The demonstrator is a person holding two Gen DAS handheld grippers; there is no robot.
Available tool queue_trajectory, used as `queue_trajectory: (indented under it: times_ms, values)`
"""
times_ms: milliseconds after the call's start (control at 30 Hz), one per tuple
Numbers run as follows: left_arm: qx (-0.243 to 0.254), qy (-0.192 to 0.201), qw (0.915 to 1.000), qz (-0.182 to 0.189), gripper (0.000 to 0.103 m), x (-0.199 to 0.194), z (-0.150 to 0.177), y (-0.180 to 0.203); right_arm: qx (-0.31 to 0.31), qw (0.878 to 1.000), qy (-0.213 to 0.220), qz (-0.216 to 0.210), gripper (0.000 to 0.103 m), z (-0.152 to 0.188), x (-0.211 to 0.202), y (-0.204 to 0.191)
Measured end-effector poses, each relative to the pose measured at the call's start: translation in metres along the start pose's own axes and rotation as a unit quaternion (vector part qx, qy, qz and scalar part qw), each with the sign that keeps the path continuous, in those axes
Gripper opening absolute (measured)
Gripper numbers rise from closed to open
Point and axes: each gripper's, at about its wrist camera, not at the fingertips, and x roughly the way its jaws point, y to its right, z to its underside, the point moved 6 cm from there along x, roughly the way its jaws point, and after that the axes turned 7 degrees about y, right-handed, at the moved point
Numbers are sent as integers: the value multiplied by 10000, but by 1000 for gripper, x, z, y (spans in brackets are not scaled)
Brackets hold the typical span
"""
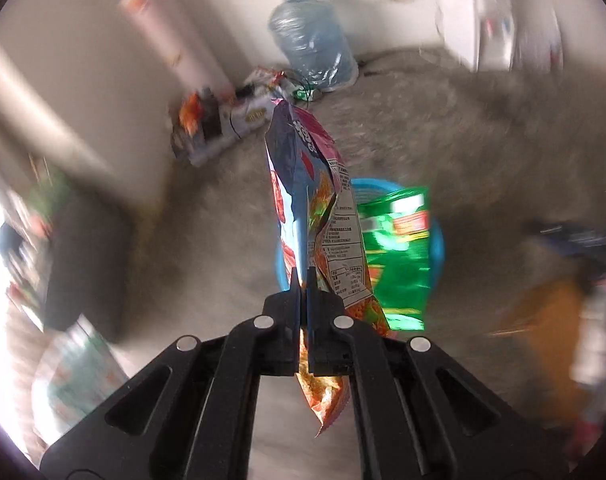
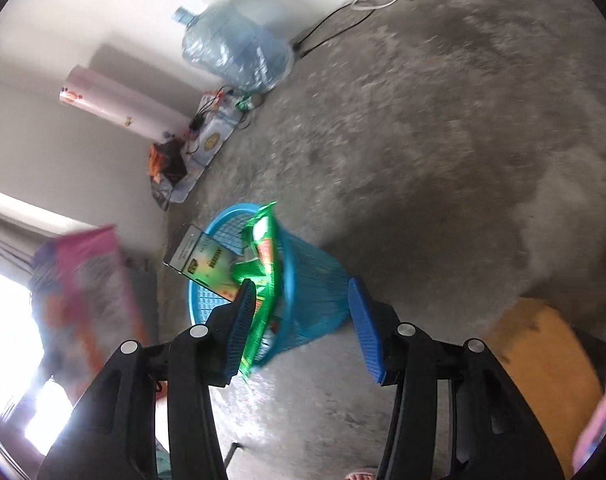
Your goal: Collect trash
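Trash here means snack wrappers bound for the blue basket on the concrete floor. The left gripper is clenched flat on a pink-and-orange wrapper, which stands up beyond its fingertips with a crumpled tail hanging back between the arms. The right gripper has its fingers spread, nothing pinched; a green wrapper lies against its left pad, and it seems to be dropping towards the basket just ahead of the tips.

To do this well, I'd say bring the left wrapper squarely over the basket mouth before letting go, since it looks light and likely to flutter past the rim. The basket already holds a carton, so room is tight.

Both grippers slant steeply downward, the basket just past their fingertips.
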Motion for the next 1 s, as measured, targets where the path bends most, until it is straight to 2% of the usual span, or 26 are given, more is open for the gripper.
queue_trajectory:
  times_ms: [67, 100, 133, 167, 200, 233, 267, 300, 333, 433, 567, 700, 800, 900, 1000]
  values:
    - [579, -134, 9978, -295, 6, 26, -1, 28, 70, 10000, -11, 44, 47, 4, -11, 6]
    - [646, -247, 9974, -211, 10, 37, 0, 41, 105, 9999, -47, 13, 47, 5, -16, 8]
    - [521, -363, 9980, 7, 21, 44, 2, 49, 136, 9998, -109, 1, 47, 7, -20, 10]
    - [242, -523, 9982, 162, 29, 49, 5, 50, 143, 9998, -156, -15, 47, 8, -22, 10]
    - [-67, -653, 9975, 249, 43, 52, 4, 43, 108, 9997, -196, -44, 47, 9, -26, 11]
    - [-469, -695, 9955, 439, 48, 49, 3, 36, 33, 9997, -225, -70, 47, 9, -28, 10]
    - [-885, -672, 9913, 699, 48, 42, 1, 27, 3, 9997, -226, -86, 47, 10, -30, 10]
    - [-1158, -656, 9879, 802, 49, 37, 1, 17, 34, 9997, -222, -116, 47, 9, -32, 9]
    - [-1425, -675, 9842, 803, 52, 30, 1, 2, 85, 9996, -229, -152, 47, 10, -33, 9]
    - [-2062, -596, 9723, 928, 52, 2, 2, -37, 86, 9992, -261, -281, 47, 14, -42, 0]
    - [-2583, -171, 9613, 942, 53, -63, 8, -89, -198, 9983, -254, -485, 47, 21, -58, -21]
    - [-2862, 347, 9518, 1044, 56, -139, 27, -113, -597, 9953, -283, -713, 47, 32, -79, -46]
    - [-2895, 716, 9492, 1005, 62, -208, 50, -120, -1109, 9891, -215, -939, 47, 43, -106, -76]
    - [-3025, 1116, 9422, 911, 70, -278, 83, -123, -1805, 9753, -91, -1272, 47, 58, -144, -115]
    - [-3445, 1517, 9237, 718, 81, -340, 124, -125, -2661, 9492, 113, -1677, 50, 81, -192, -159]
